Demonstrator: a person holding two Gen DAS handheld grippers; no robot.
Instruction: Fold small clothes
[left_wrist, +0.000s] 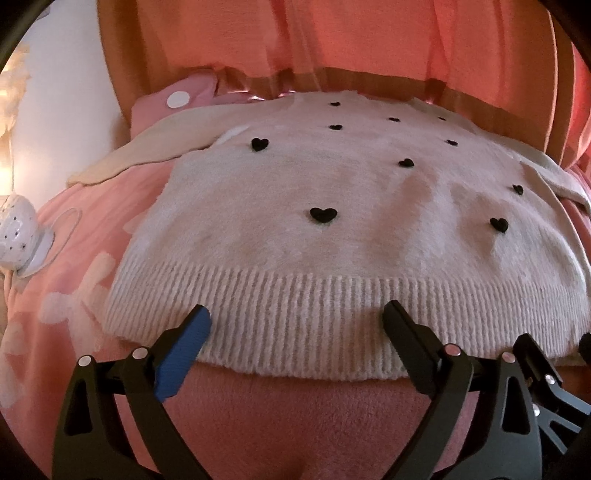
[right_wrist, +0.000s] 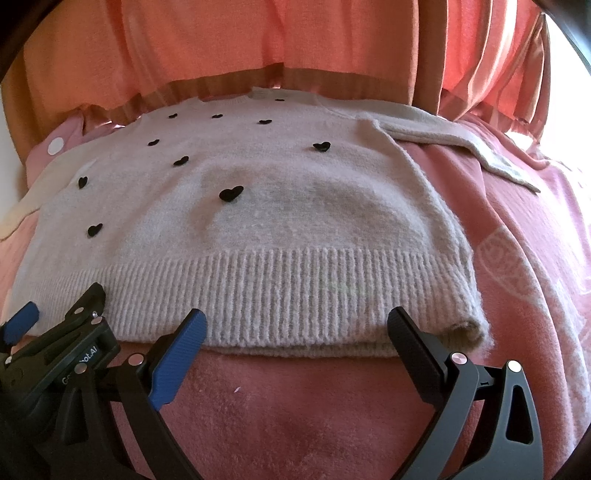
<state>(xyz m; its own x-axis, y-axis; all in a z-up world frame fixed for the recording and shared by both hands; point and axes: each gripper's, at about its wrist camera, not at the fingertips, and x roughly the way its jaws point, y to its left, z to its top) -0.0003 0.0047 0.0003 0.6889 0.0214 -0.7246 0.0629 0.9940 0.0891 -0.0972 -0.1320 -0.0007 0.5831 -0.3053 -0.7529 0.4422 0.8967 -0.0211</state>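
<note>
Nothing folded yet: the sweater (left_wrist: 332, 229) lies flat on the pink blanket (left_wrist: 295, 413), both sleeves out, at ten and two o'clock. My left gripper (left_wrist: 297, 325) sits at six o'clock on the ribbed hem (left_wrist: 314, 314), jaws wide apart, holding nothing. My right gripper (right_wrist: 297, 328) is likewise spread wide at the hem's right half, empty.

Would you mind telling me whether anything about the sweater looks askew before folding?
Mostly flat, but the sweater's ribbed hem corner nearest the right tongs is curled up and bunched rather than lying flat.
</note>
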